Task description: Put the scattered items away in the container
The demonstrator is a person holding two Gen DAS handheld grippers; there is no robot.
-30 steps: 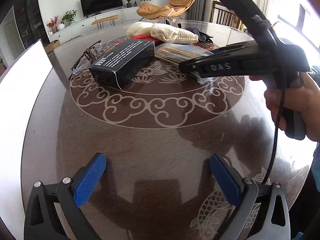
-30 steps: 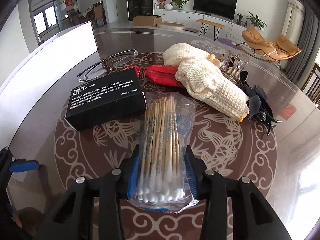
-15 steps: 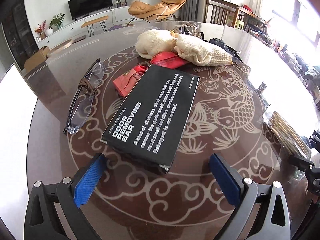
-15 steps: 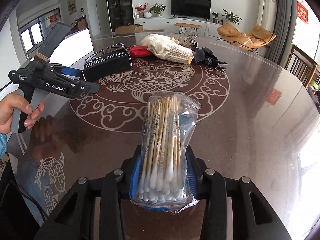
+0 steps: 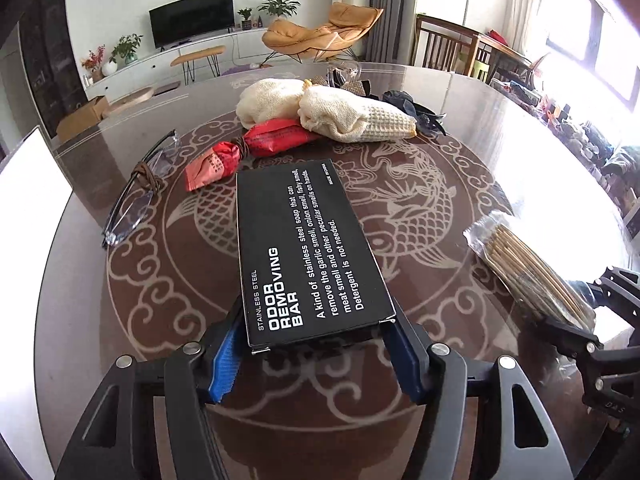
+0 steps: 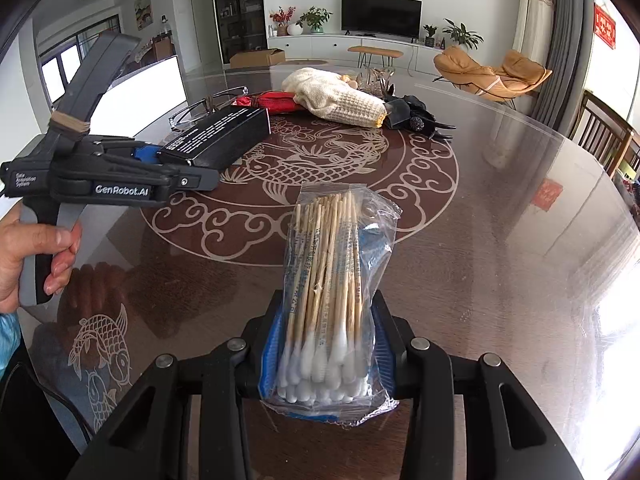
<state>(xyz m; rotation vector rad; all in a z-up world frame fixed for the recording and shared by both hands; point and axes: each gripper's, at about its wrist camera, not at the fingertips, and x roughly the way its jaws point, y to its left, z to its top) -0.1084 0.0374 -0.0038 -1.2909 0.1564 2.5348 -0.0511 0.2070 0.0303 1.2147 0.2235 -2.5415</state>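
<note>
- Our left gripper is closing its blue pads on the near end of the flat black cardboard box, mid-table.
- Our right gripper pinches the clear plastic packet of wooden cotton swabs above the near right of the brown patterned table.

Black box, white lettering; blue claw pads

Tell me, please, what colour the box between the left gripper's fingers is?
The box is black with white lettering, clearest in the left wrist view.
</note>
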